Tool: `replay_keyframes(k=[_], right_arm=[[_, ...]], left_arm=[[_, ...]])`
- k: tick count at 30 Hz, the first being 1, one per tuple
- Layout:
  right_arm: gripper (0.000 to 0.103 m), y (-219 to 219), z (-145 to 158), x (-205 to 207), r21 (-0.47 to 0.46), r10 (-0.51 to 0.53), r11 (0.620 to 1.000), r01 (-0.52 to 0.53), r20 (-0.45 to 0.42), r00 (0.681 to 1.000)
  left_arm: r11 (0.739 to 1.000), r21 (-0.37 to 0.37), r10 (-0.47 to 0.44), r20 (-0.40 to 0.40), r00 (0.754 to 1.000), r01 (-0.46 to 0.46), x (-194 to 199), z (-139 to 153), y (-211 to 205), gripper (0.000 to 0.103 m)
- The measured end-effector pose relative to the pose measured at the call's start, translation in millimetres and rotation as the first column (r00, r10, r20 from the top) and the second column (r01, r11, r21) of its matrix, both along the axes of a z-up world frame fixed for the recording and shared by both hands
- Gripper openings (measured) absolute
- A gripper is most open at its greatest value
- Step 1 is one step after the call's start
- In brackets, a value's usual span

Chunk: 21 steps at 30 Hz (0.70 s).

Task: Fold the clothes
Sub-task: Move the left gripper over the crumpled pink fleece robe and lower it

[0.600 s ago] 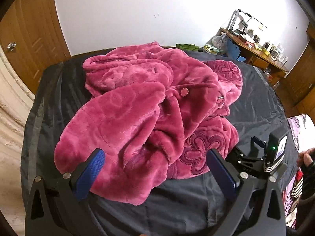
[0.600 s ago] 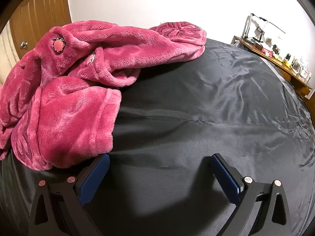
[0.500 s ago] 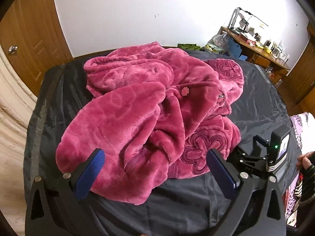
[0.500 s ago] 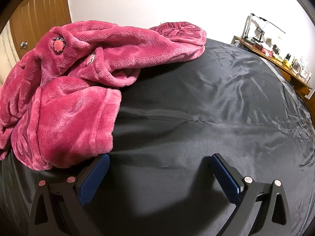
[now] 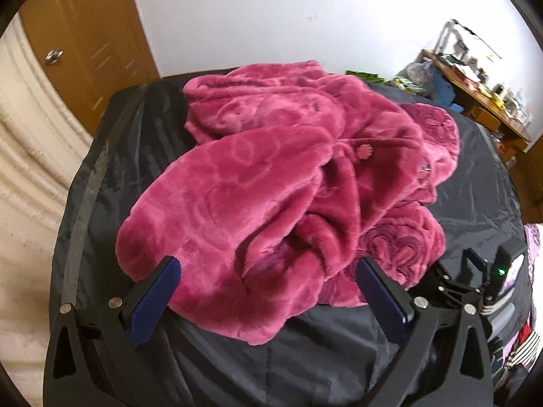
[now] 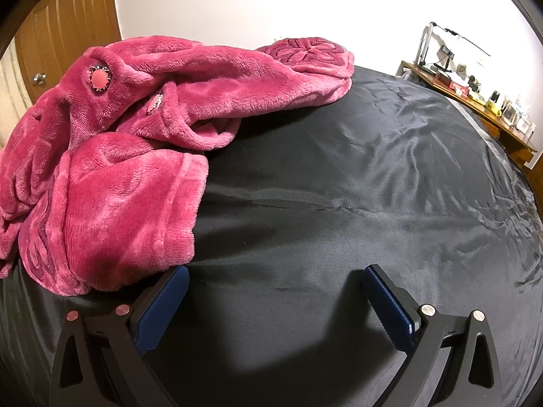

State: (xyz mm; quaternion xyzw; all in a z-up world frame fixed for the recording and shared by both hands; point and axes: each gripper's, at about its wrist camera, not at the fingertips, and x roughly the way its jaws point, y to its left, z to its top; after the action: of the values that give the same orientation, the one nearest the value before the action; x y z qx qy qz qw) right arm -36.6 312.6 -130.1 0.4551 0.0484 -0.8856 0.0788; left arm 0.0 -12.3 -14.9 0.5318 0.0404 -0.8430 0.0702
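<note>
Left wrist view: crumpled pink fleece robe heaped on black-covered table, left tongs and right tongs spread wide, empty; likely soft, bulky, best pinched at near hem.

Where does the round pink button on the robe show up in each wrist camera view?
Left wrist view: the button sits right of centre, upper middle, on the crumpled robe.
Right wrist view: the button is at upper left, large and close, ringed with small stones.
Shared landmark: the wooden door's knob, at the left edge in both.
</note>
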Motion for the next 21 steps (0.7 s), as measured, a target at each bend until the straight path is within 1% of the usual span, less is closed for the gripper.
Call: replay_keyframes(k=[2, 6, 10, 11, 14, 16, 18, 21], right_arm=[[0.103, -0.2, 0.2, 0.1, 0.000, 0.000, 1.000, 0.000, 0.000, 1.000], [0.103, -0.7, -2.1, 0.9, 0.001, -0.005, 1.000, 0.005, 0.000, 1.000], [0.103, -2.3, -1.9, 0.8, 0.001, -0.005, 1.000, 0.005, 0.000, 1.000], [0.103, -2.4, -1.9, 0.6, 0.000, -0.005, 1.000, 0.005, 0.001, 1.000], [0.103, -3.2, -1.7, 1.1, 0.001, -0.005, 1.000, 0.005, 0.000, 1.000], [0.103, -3.2, -1.6, 1.4, 0.001, -0.005, 1.000, 0.005, 0.000, 1.000], [0.103, -3.3, -1.4, 1.6, 0.001, -0.005, 1.000, 0.005, 0.001, 1.000], [0.103, -3.6, -1.3, 2.0, 0.002, -0.005, 1.000, 0.005, 0.000, 1.000]], left_arm=[[1.000, -0.009, 0.023, 0.017, 1.000, -0.023, -1.5, -4.3, -6.7, 0.103], [0.995, -0.014, 0.102, 0.037, 0.994, -0.101, -1.9, -12.6, -31.3, 0.103], [0.986, 0.025, 0.163, 0.048, 0.986, -0.164, -2.7, -21.9, -62.6, 0.103], [0.983, 0.050, 0.176, 0.045, 0.983, -0.178, -2.8, -24.1, -71.8, 0.103], [0.971, 0.140, 0.193, 0.020, 0.981, -0.194, -3.7, -29.7, -92.5, 0.103], [0.957, 0.205, 0.209, 0.008, 0.978, -0.206, -5.2, -35.2, -107.4, 0.103], [0.955, 0.217, 0.207, 0.004, 0.978, -0.203, -9.6, -39.3, -116.6, 0.103], [0.968, 0.185, 0.178, -0.017, 0.984, -0.172, -19.9, -43.5, -129.0, 0.103]])
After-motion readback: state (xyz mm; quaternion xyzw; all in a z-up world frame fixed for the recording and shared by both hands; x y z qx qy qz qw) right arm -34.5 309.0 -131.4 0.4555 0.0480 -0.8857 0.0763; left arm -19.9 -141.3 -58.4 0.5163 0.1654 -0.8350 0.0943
